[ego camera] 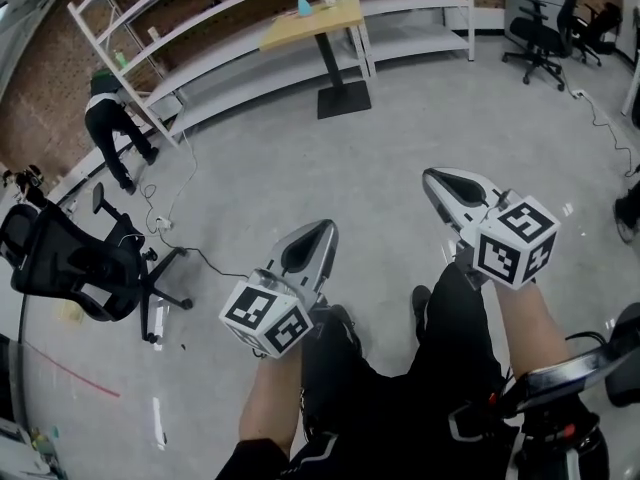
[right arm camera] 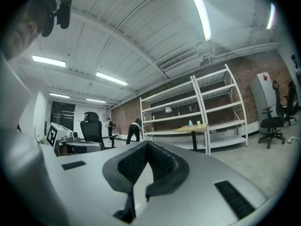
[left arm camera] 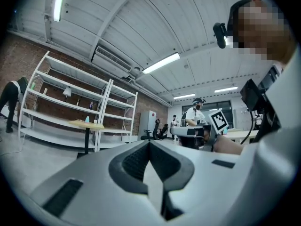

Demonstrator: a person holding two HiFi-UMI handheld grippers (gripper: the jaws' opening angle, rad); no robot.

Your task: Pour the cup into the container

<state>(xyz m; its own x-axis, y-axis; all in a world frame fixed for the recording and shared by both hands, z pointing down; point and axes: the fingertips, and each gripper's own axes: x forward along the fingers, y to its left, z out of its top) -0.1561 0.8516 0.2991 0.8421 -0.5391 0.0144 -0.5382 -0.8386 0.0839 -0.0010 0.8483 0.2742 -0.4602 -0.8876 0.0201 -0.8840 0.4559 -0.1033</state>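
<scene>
Grey floor (ego camera: 400,118) is spreading bare beneath the operator, with white shelving (ego camera: 250,73) lining the far brick wall. At far centre a small wooden table (ego camera: 310,23) is carrying a teal item (ego camera: 304,6) and a white item (ego camera: 330,0), presumably the cup and container, though both are too small to confirm. Nearer, the left gripper (ego camera: 322,230) is showing its claw closed on nothing, and the right gripper (ego camera: 432,175) likewise. Judged step: approach, with pouring not begun. The next move is calling for reaching the table and opening a claw around the cup.

Yellow table (ego camera: 318,20), seemingly turquoise cup (ego camera: 304,7), grey floor (ego camera: 350,168)
</scene>
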